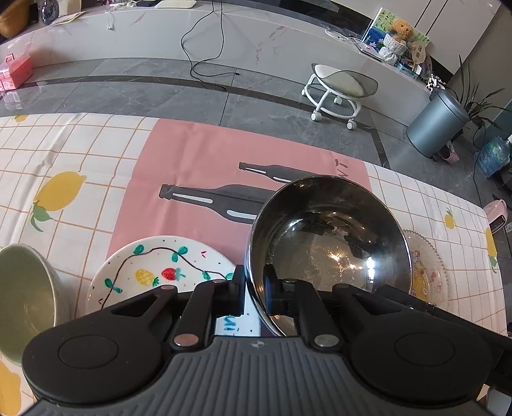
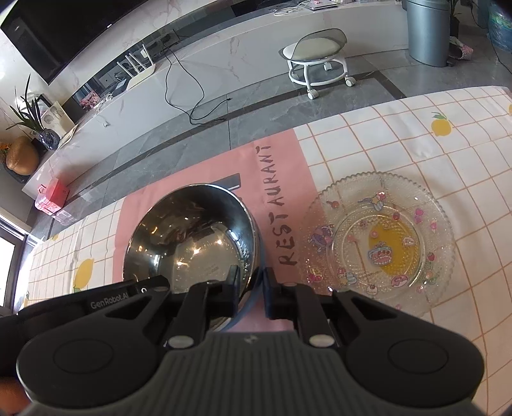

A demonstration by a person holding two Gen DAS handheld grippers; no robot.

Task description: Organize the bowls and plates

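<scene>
On the pink mat, both claws [image 1: 254, 288] [image 2: 251, 292] pinch the steel bowl's [image 1: 332, 236] rim.

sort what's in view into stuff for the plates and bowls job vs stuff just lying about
For the job:
- steel bowl, its rim clamped by the left gripper and the right gripper
- fruit-painted plate
- clear glass plate
- green bowl

Just lying about:
- rolling stool
- grey bin
- teddy bear
- pink box
- black cable
</scene>
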